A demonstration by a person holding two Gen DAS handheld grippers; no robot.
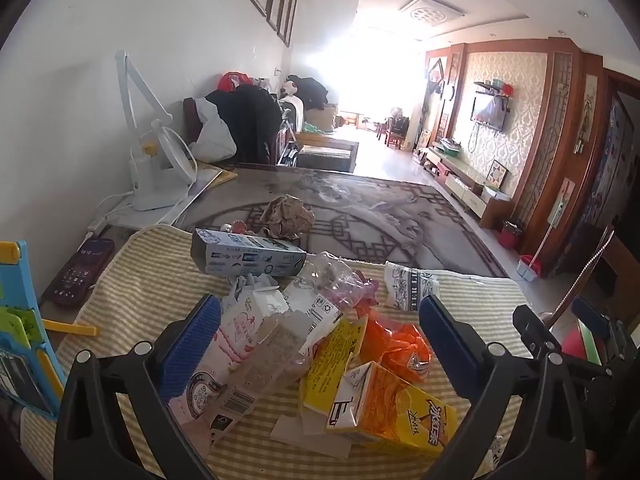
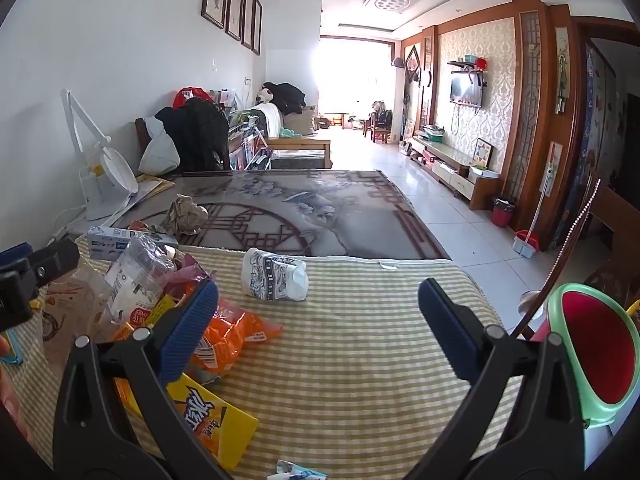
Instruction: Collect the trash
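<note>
Both the left gripper point(image 1: 320, 340) and the right gripper point(image 2: 318, 324) are held wide apart, nothing gripped. Chinese characters are printed on the yellow drink carton point(image 1: 396, 412); "Oishi" can just be read on the pink carton point(image 1: 240, 340).

- A long room runs to a bright window point(image 2: 348, 76) at the far end, whose glare washes out the view.
- The left wall point(image 2: 120, 40) is plain white and carries a row of framed pictures point(image 2: 234, 6).
- The right wall has patterned wallpaper point(image 2: 476, 60) framed in wood panelling, with a mounted television point(image 2: 466, 90) above a low cabinet point(image 2: 452, 164).
- The floor point(image 2: 452, 232) is pale glossy tile.
- A sofa point(image 2: 296, 146) piled with dark clothes stands along the left wall.
- A white desk lamp point(image 2: 94, 156) stands at the left.
</note>
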